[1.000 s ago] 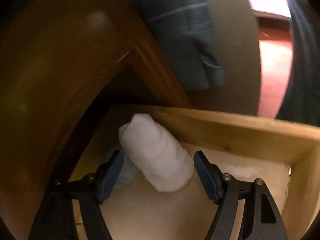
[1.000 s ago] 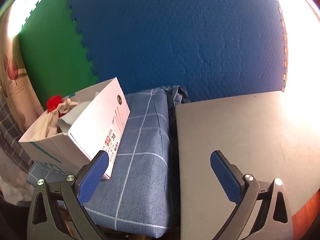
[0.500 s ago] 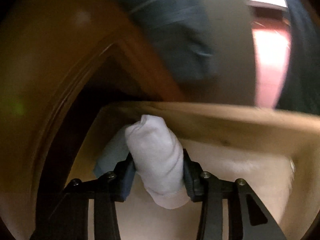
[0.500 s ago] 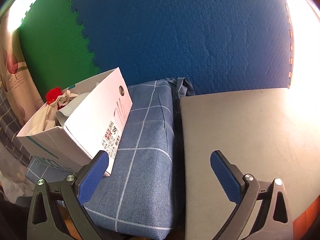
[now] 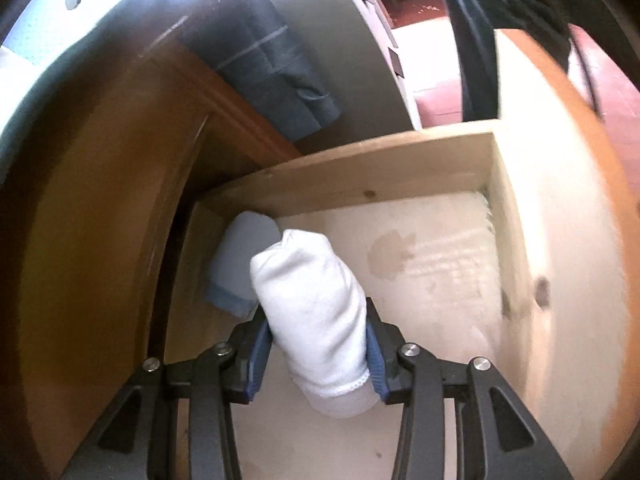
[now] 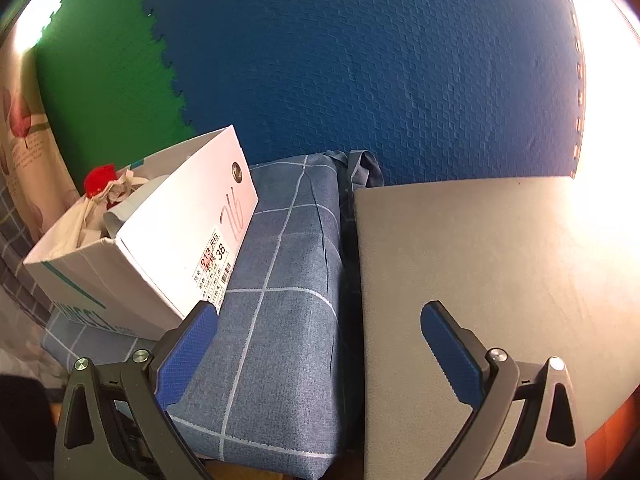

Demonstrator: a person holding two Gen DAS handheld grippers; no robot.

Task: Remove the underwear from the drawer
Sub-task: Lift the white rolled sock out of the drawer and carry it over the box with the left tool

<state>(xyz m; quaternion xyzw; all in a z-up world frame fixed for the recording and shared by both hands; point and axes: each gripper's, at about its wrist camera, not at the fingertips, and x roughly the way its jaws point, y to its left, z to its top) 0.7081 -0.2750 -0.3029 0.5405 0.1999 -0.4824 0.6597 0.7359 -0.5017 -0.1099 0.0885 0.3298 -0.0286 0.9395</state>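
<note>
While left tongs [image 5: 316,344] clamp white underwear [image 5: 312,312] | drawer [image 5: 360,168]: blue roll [image 5: 236,264] | right tongs [image 6: 316,344] apart

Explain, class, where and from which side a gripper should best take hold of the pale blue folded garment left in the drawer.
Grip the pale blue garment across its narrow width near the rounded upper fold, coming from above. It lies flat in the drawer corner, against the walls, so side approaches look blocked. The left gripper, shut on the white roll, overlaps its near edge.

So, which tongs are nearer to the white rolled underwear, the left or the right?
The left. The left tongs are shut on the white rolled underwear, holding it above the drawer floor. The right tongs are open over a blue checked cushion; no underwear shows in their view.
</note>
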